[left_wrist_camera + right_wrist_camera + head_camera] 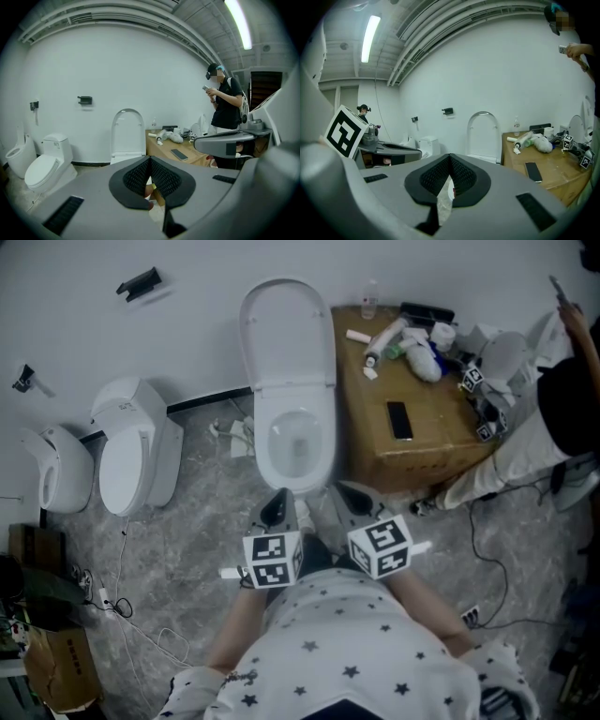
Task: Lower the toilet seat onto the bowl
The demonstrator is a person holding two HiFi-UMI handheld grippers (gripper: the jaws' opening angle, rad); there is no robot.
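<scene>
The white toilet bowl [295,442] stands against the wall, with its seat and lid [288,334] raised upright above it. The raised seat also shows in the left gripper view [127,133] and in the right gripper view [483,133]. My left gripper [277,507] and right gripper [352,495] hang side by side just in front of the bowl's front rim, touching nothing. Both are shut and empty, the left gripper's [150,161] and the right gripper's [450,159] dark pads meeting with nothing between them.
A second toilet [136,451] and a urinal [56,470] stand to the left. Right of the bowl is a cardboard box [375,460] carrying bottles and a phone [400,420]. A person [562,399] stands beyond it. Cables [131,606] lie on the floor at left.
</scene>
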